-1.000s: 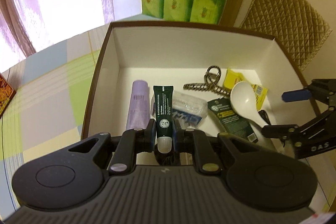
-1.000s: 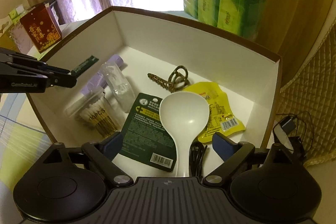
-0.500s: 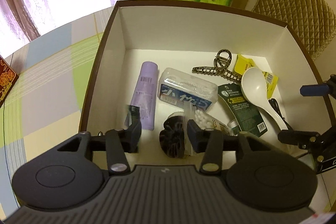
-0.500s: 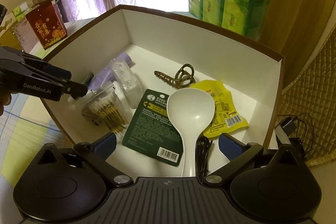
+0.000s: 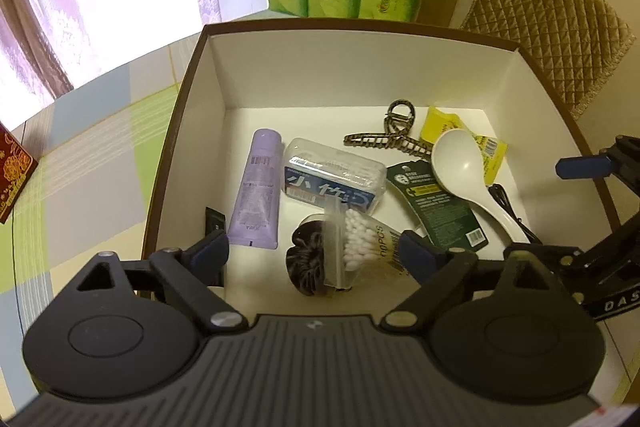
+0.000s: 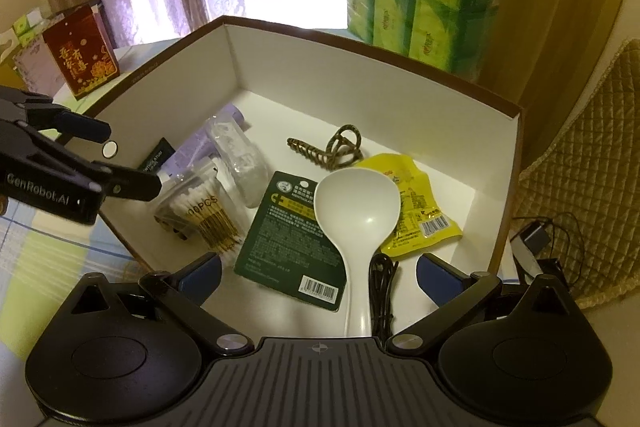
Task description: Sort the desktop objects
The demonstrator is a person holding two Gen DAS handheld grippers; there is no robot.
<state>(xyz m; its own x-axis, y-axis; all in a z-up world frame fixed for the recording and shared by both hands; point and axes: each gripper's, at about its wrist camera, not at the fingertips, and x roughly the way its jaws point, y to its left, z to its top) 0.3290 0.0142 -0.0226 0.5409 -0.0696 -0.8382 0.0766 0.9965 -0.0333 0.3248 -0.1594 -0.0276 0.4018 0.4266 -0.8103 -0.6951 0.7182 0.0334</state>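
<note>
The left gripper (image 5: pixel 314 251) hangs over the near left of the white-walled box (image 5: pixel 348 67), its jaws just spread wide with nothing clamped; a bag of cotton swabs (image 5: pixel 362 241) and a dark hair scrunchie (image 5: pixel 306 265) lie in the gap below, untouched. The dark green tube (image 6: pixel 158 157) it let go leans against the left wall, mostly hidden beside the lilac tube (image 5: pixel 258 191). The right gripper (image 6: pixel 318 277) hovers at the near right, jaws fully apart and empty, over the handle of the white spoon (image 6: pixel 356 211) and a black cable (image 6: pixel 382 291) whose end is cut off by the gripper body. The box's brown rim stands high on all sides; its far half is bare floor, while the near half is crowded: a clear floss box (image 5: pixel 334 177), a hair claw (image 5: pixel 394 137), a green card pack (image 6: pixel 290 239) and a yellow sachet (image 6: pixel 416 211) partly under the spoon. Print on the packs is too small to read.
</note>
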